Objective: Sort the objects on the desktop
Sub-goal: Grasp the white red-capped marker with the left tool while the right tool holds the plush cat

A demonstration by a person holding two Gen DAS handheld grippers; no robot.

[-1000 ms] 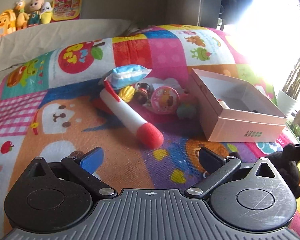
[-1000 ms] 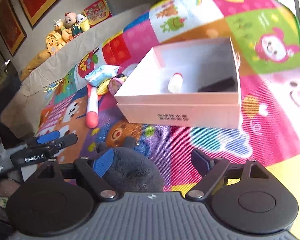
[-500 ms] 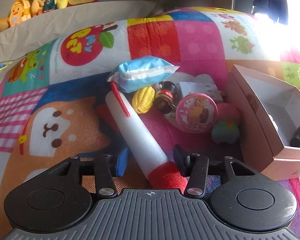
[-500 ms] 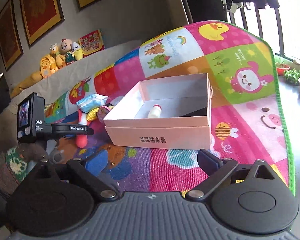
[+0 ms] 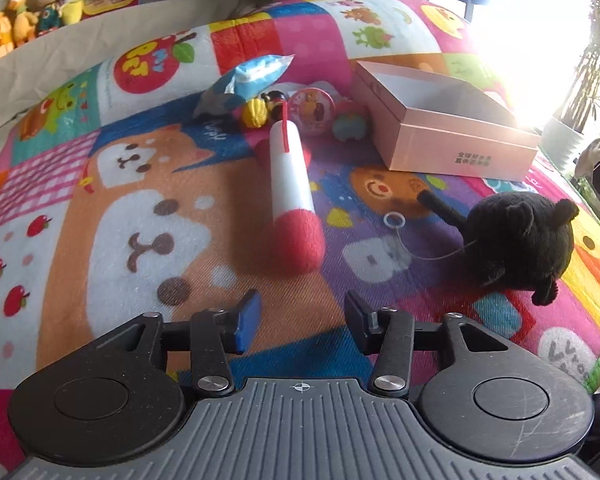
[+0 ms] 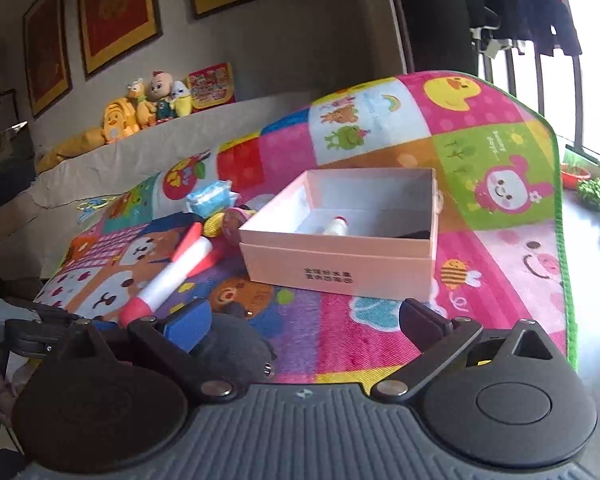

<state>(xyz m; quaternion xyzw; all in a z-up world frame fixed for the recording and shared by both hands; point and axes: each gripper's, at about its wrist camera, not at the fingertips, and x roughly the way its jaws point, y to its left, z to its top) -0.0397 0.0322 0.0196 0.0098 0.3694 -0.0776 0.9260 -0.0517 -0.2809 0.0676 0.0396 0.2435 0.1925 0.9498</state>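
Two tongs are mine, one in each hand. From my left wrist camera, my left tongs point(image 5: 300, 316) are held apart with nothing between them. Just ahead of them a red and white foam rocket point(image 5: 291, 188) lies on the colorful play mat point(image 5: 80, 208), its red fuzzy end toward me. Behind the rocket sits a little pile: a blue and white packet point(image 5: 248, 78), a yellow toy point(image 5: 254, 114), a round pink tin point(image 5: 312, 110) with a cartoon on it, and a green squishy toy point(image 5: 350, 130). To the right of the pile is an open pink box point(image 5: 452, 142). Its front has small printed letters, too small for me to read. A black plush toy point(image 5: 516, 240) rests on the mat near the box, with a thin string and a little ring point(image 5: 394, 221) beside it. The mat has the word "purple" in white on a blue patch.

From my right wrist camera, my right tongs point(image 6: 308, 320) are spread wide and grip nothing. The black plush point(image 6: 236, 344) lies low, right by the blue pad. The pink box point(image 6: 340, 264) is ahead, with a small white bottle with a red cap point(image 6: 336, 226) and something dark inside. The rocket point(image 6: 172, 276) lies to the left of the box. A green mat square reads "sunny days". Stuffed dolls point(image 6: 148, 100) sit on the far ledge.
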